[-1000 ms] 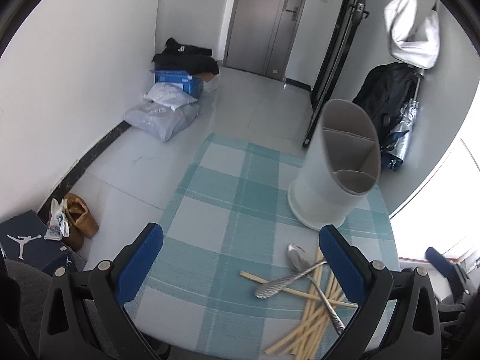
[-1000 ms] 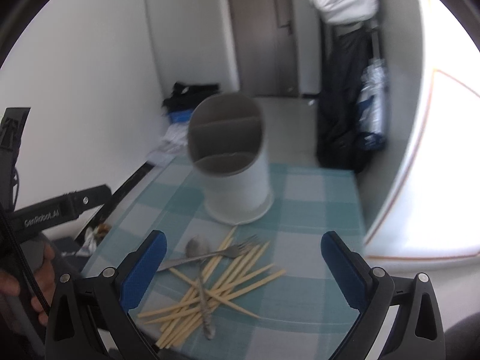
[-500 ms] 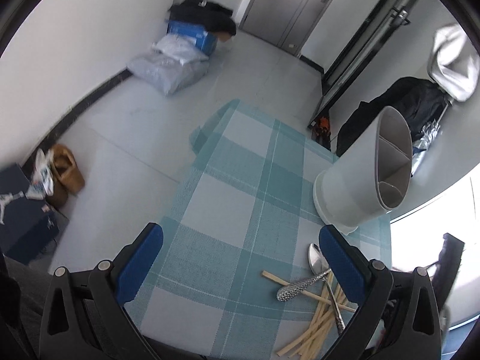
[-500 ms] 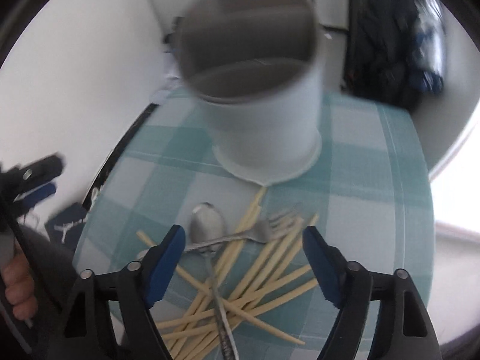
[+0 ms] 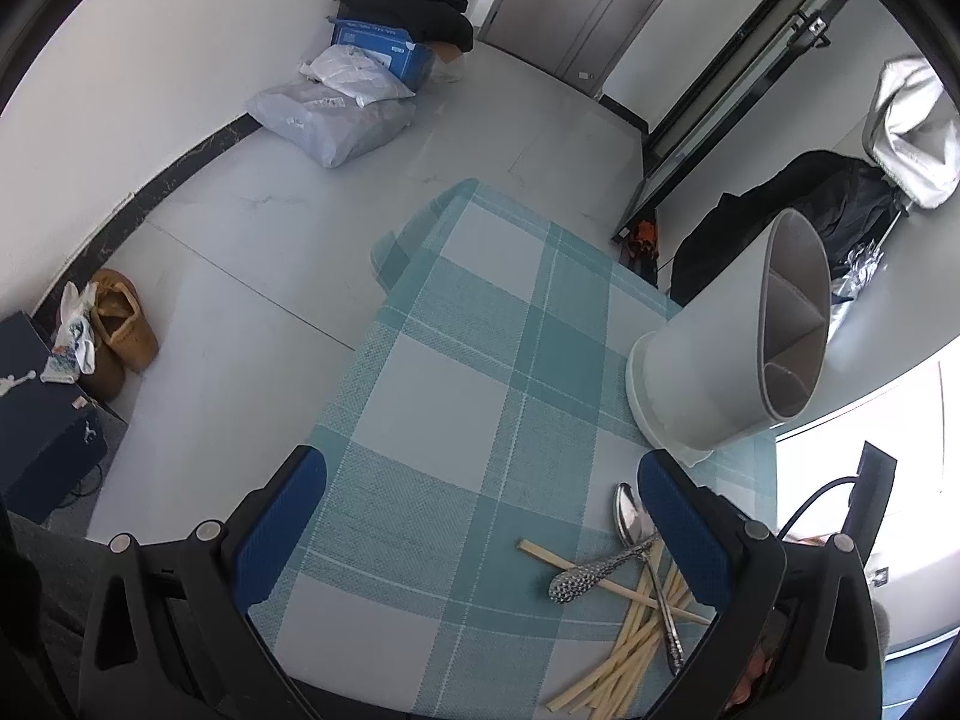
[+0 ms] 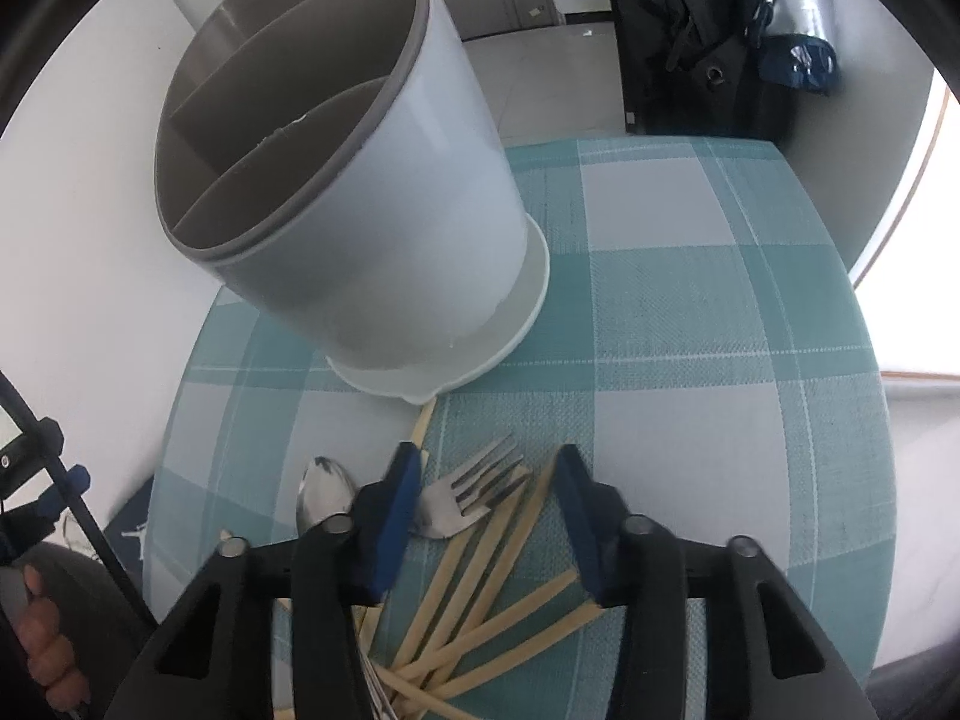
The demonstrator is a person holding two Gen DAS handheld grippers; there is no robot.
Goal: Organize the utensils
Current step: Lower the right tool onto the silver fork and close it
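A white utensil holder point(image 6: 360, 192) with grey divided compartments stands on the teal checked tablecloth point(image 6: 690, 312); it also shows in the left wrist view point(image 5: 732, 354). Below it lies a pile of wooden chopsticks point(image 6: 498, 594), a fork point(image 6: 462, 501) and a spoon point(image 6: 324, 495). My right gripper point(image 6: 486, 486) is open, low over the pile, with the fork head between its fingers. My left gripper point(image 5: 480, 504) is open and empty over bare cloth, left of the spoon point(image 5: 630, 516), a textured metal handle point(image 5: 591, 570) and the chopsticks point(image 5: 624, 654).
The table edge point(image 5: 360, 348) drops to a tiled floor with bags point(image 5: 336, 108), a blue box point(image 5: 378, 45) and shoes point(image 5: 117, 330). Dark bags point(image 6: 720, 30) hang behind the table. The other hand and gripper frame point(image 6: 36, 510) show at the lower left.
My right gripper has dropped toward the pile and its jaws have narrowed around the fork head. My left gripper has tilted and risen slightly, staying open.
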